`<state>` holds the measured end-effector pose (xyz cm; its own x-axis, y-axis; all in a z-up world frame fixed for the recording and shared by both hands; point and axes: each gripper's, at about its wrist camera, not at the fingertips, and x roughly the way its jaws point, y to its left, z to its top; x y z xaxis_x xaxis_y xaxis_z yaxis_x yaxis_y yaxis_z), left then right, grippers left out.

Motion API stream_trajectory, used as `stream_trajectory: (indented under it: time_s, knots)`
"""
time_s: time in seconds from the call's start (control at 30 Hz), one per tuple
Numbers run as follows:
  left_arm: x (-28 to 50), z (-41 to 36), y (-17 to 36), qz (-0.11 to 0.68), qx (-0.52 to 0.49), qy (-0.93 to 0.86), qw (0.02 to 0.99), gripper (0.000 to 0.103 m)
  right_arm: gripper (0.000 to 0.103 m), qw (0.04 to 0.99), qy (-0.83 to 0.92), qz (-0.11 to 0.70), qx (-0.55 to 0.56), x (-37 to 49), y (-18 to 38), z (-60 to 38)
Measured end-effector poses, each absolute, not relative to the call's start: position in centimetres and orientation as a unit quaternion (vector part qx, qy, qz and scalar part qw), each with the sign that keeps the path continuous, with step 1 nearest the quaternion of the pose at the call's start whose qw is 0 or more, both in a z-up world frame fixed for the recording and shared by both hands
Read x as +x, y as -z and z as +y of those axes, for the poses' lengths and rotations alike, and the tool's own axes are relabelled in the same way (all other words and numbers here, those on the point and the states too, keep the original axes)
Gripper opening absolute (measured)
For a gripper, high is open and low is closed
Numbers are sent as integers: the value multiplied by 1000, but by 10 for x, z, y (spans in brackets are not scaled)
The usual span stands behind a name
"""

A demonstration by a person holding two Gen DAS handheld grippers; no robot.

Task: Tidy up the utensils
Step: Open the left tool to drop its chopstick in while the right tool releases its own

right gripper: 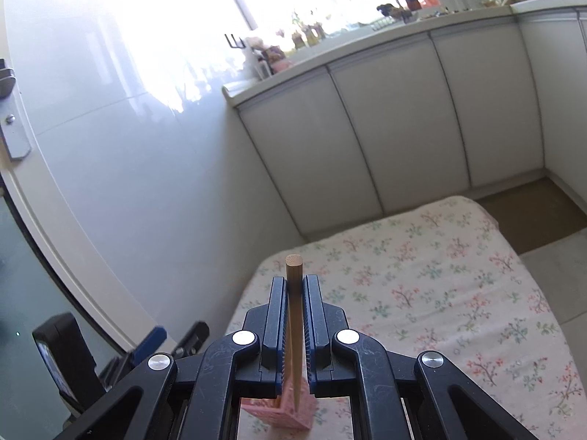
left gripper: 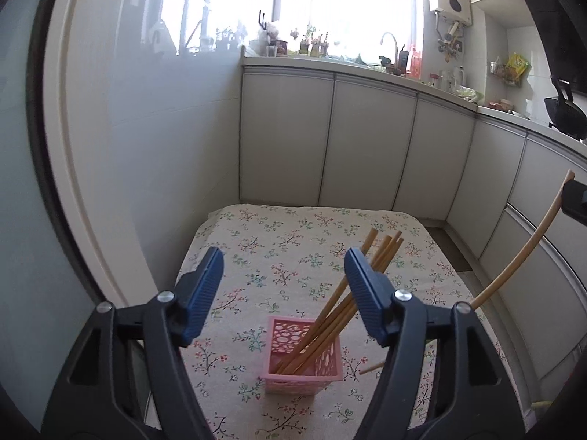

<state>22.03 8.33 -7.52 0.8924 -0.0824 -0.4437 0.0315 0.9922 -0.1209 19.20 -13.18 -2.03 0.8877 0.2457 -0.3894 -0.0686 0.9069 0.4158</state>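
Bamboo chopstick [right gripper: 293, 315] is standing upright, clamped in the right gripper [right gripper: 294, 286], tip hanging just above the pink basket [left gripper: 302, 363] on the tablecloth [left gripper: 293, 242], while the left gripper [left gripper: 284, 267] is hovering empty, jaws apart, behind the basket's leaning chopsticks [left gripper: 352, 293].

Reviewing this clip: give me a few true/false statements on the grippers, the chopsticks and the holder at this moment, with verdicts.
1. The right gripper is clamped on a single chopstick. True.
2. The left gripper is shut on a chopstick. False: its jaws stand apart with nothing between them.
3. The pink holder is empty. False: several chopsticks lean inside it.
4. The holder stands on a floral cloth. True.
5. One loose chopstick lies on the cloth beside the holder. True.
6. The holder is a solid blue cup. False: it is pink with a perforated wall.
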Motion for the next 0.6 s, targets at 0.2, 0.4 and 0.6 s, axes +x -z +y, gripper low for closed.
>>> stream_trajectory:
  time_s: [0.2,0.4,0.6]
  knots:
    - [226,103,86,275,-81,1,958,74,7,951,-104,215,196,208,20,-107]
    - [225,107,93,293,-82,0,953,74,7,951,-104,229,182,226,39,-90]
    - [226,105,96,301,-89,5,949,74,7,945,-91,265,166,250,72,-83]
